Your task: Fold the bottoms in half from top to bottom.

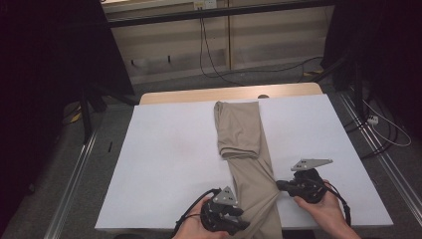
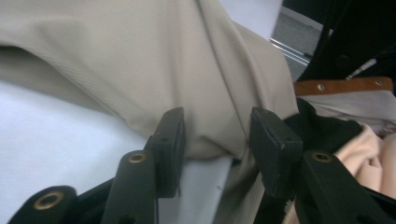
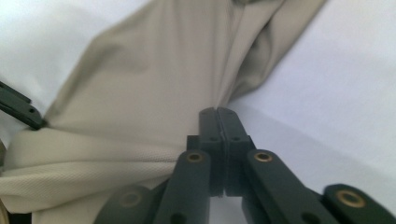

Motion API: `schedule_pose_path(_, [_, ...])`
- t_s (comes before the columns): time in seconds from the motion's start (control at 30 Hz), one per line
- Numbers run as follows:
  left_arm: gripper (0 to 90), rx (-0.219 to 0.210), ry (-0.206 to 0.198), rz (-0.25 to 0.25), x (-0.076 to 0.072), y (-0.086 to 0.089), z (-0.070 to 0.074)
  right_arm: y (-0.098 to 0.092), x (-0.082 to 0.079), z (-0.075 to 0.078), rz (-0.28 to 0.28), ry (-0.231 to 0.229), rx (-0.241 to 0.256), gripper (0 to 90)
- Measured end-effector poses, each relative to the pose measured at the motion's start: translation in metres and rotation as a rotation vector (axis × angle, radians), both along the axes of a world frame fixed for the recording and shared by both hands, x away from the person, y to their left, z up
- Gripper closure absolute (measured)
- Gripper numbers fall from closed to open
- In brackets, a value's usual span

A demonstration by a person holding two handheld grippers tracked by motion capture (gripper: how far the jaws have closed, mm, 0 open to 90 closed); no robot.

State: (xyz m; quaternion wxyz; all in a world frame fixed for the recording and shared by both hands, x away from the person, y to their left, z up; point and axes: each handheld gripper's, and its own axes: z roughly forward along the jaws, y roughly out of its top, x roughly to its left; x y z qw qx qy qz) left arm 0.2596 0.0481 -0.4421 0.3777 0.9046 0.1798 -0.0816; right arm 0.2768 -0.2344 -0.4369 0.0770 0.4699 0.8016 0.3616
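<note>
The trousers (image 1: 247, 149) are soft beige cloth with a fine woven grain, matt, with folds and creases. The table (image 1: 164, 164) has a smooth white top that looks matt, and a strip of pale wood shows at its far edge. The left gripper (image 2: 217, 140) has black plastic jaws, smooth and a little shiny, with small brass-coloured metal rings. The right gripper (image 3: 218, 116) looks the same: dark plastic, brass-coloured rings.

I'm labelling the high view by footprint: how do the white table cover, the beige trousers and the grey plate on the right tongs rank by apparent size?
1. White table cover: largest by far.
2. Beige trousers: a folded strip lying down the cover's middle.
3. Grey plate on the right tongs: smallest, though it sits slightly nearer the camera.
</note>
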Motion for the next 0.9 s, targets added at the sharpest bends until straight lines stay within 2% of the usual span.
schedule_pose_path(0.07, [54.6,0.01,0.004,0.004,-0.002,0.0,0.001,0.002,0.0,-0.003,-0.003,-0.003,-0.043,80.7])
schedule_pose_path(0.1, [55.0,0.004,0.025,0.002,-0.004,0.0,0.001,0.002,0.001,-0.002,-0.01,-0.009,-0.043,75.8])
schedule_pose_path(0.13, [55.9,-0.011,0.051,-0.01,-0.005,0.0,0.001,0.001,0.003,0.0,-0.012,-0.014,-0.034,75.0])
schedule_pose_path(0.17, [57.3,0.006,0.036,-0.003,-0.006,0.001,0.003,0.001,0.005,0.002,-0.016,-0.038,-0.03,75.0])
schedule_pose_path(0.23, [61.5,-0.003,0.024,0.009,-0.003,0.001,0.005,0.003,0.014,0.008,-0.019,-0.082,0.001,74.6])
schedule_pose_path(0.27, [61.4,-0.02,0.027,0.011,0.001,0.002,0.006,0.005,0.021,0.01,-0.007,-0.094,0.007,74.5])
schedule_pose_path(0.33, [60.4,-0.024,-0.001,0.041,0.012,0.003,0.01,0.013,0.037,0.012,-0.009,-0.096,-0.003,73.6])
schedule_pose_path(0.4, [60.4,-0.048,-0.031,0.071,0.025,0.005,0.014,0.02,0.056,0.009,-0.021,-0.087,-0.014,73.6])
schedule_pose_path(0.43, [60.5,-0.048,-0.031,0.071,0.025,0.005,0.014,0.02,0.056,0.009,-0.021,-0.087,-0.014,73.6])
schedule_pose_path(0.47, [60.6,-0.047,-0.066,0.11,0.04,0.005,0.016,0.025,0.076,0.004,-0.029,-0.078,-0.002,73.5])
schedule_pose_path(0.53, [60.9,-0.029,-0.082,0.143,0.054,0.004,0.011,0.03,0.088,0.0,-0.04,-0.08,-0.027,72.1])
schedule_pose_path(0.6, [61.0,0.004,-0.09,0.151,0.064,0.0,0.003,0.033,0.097,-0.007,-0.043,-0.032,-0.015,69.8])
schedule_pose_path(0.63, [61.0,0.011,-0.098,0.159,0.066,-0.002,-0.001,0.035,0.099,-0.011,-0.061,-0.032,-0.054,70.2])
schedule_pose_path(0.67, [61.0,0.023,-0.105,0.15,0.067,-0.003,-0.004,0.036,0.099,-0.013,-0.062,-0.043,-0.062,72.1])
schedule_pose_path(0.73, [60.9,0.011,-0.117,0.143,0.066,-0.002,-0.005,0.037,0.097,-0.012,-0.044,-0.043,-0.05,89.9])
schedule_pose_path(0.8, [60.7,0.01,-0.122,0.153,0.064,-0.002,-0.006,0.036,0.094,-0.011,-0.059,-0.065,-0.081,90.0])
schedule_pose_path(0.9, [59.0,0.015,-0.129,0.15,0.06,-0.003,-0.005,0.026,0.092,-0.008,-0.093,-0.073,-0.05,90.0])
